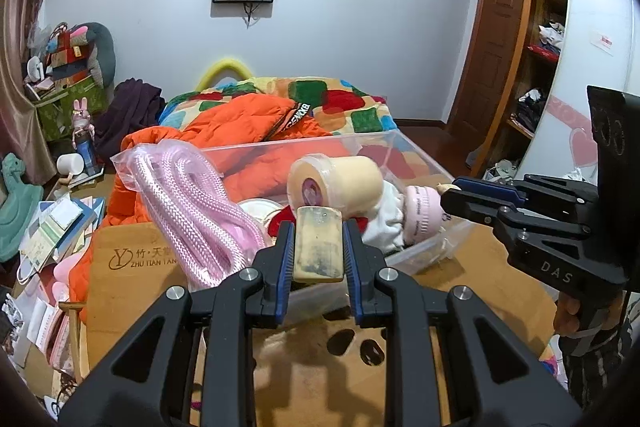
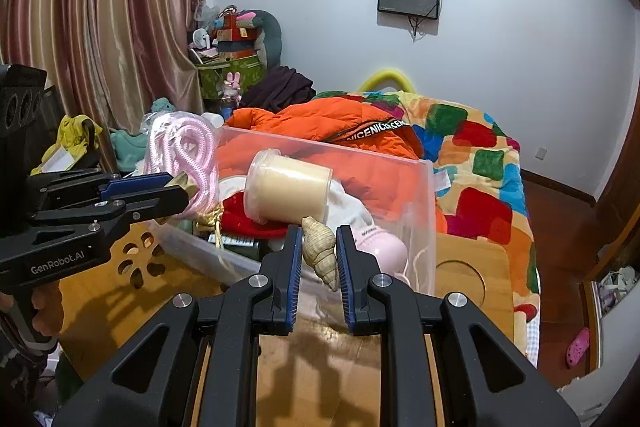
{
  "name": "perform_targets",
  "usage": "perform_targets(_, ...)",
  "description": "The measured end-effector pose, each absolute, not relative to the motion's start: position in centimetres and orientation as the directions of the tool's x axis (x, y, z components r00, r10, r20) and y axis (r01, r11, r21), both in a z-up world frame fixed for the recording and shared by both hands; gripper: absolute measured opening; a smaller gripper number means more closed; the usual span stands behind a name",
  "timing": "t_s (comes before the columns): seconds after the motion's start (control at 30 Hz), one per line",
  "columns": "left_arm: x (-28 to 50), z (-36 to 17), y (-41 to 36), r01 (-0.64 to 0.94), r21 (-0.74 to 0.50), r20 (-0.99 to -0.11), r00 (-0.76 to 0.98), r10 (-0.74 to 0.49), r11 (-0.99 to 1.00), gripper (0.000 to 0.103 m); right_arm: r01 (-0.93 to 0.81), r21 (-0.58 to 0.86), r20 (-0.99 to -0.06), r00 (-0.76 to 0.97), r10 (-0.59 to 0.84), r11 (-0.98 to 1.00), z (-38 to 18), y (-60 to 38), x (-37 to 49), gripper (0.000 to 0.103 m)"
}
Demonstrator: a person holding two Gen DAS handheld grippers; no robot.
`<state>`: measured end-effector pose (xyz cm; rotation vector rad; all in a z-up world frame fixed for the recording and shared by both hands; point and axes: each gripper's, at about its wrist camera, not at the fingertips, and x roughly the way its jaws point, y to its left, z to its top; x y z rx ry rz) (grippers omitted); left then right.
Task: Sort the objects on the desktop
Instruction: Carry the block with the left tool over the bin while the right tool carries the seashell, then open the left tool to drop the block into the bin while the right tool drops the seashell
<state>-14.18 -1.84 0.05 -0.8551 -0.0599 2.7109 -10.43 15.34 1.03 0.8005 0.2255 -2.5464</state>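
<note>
My left gripper (image 1: 319, 247) is shut on a worn tan rectangular block (image 1: 319, 243), held above the near edge of a clear plastic bin (image 1: 424, 251). My right gripper (image 2: 319, 259) is shut on a beige spiral seashell (image 2: 320, 251), held over the same bin (image 2: 420, 187). The bin holds a cream cylindrical jar (image 1: 340, 183) lying on its side, a pink bottle (image 1: 420, 215), white cloth and a red item. The right gripper shows at the right of the left wrist view (image 1: 452, 191); the left gripper shows at the left of the right wrist view (image 2: 180, 187).
The bin rests on a bamboo table (image 1: 132, 267) with paw-shaped cutouts (image 1: 340, 343). A bag of pink rope (image 1: 192, 203) leans at the bin's left. An orange jacket (image 1: 248, 123) and a colourful blanket (image 2: 480, 155) lie on the bed behind. Books and clutter (image 1: 52, 227) lie left.
</note>
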Motion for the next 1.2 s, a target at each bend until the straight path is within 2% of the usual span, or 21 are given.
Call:
perform_targets(0.3, -16.2, -1.8, -2.3, -0.259, -0.175, -0.588, -0.747, 0.312, -0.95, 0.023, 0.478, 0.002, -0.603, -0.7, -0.383, -0.878, -0.6, 14.3, -12.9, 0.016)
perform_targets(0.43, -16.0, -2.2, -1.7, -0.266, -0.155, -0.587, -0.75, 0.305, -0.951, 0.023, 0.483, 0.007, -0.619, -0.685, -0.384, -0.875, -1.5, 13.9, -13.4, 0.016)
perform_targets(0.73, -15.7, -2.1, -1.5, -0.272, -0.167, -0.586, -0.745, 0.317, -0.948, 0.029, 0.491, -0.01, -0.631, -0.679, -0.376, -0.871, -2.2, 13.3, -13.3, 0.016)
perform_targets(0.9, -15.1, -1.6, -1.7, -0.263, -0.171, -0.574, -0.757, 0.313, -0.95, 0.038, 0.472, -0.018, -0.623, -0.695, -0.36, -0.881, -1.9, 13.6, -13.0, 0.031)
perform_targets(0.97, -14.8, -1.4, -1.6, -0.258, -0.163, -0.57, -0.763, 0.305, -0.952, 0.04, 0.469, -0.018, -0.616, -0.701, -0.359, -0.883, -1.7, 13.7, -12.6, 0.032)
perform_targets(1.03, -14.3, -1.1, -1.5, -0.252, -0.153, -0.565, -0.771, 0.294, -0.956, 0.046, 0.463, -0.021, -0.61, -0.708, -0.356, -0.886, -1.4, 13.8, -12.3, 0.035)
perform_targets(1.1, -13.9, -0.8, -1.5, -0.245, -0.149, -0.557, -0.779, 0.286, -0.958, 0.061, 0.454, -0.019, -0.6, -0.718, -0.353, -0.891, -0.9, 13.9, -11.8, 0.04)
perform_targets(1.2, -13.1, -0.5, -1.4, -0.237, -0.136, -0.55, -0.789, 0.272, -0.962, 0.066, 0.438, -0.016, -0.58, -0.737, -0.348, -0.899, -0.3, 14.3, -11.0, 0.048)
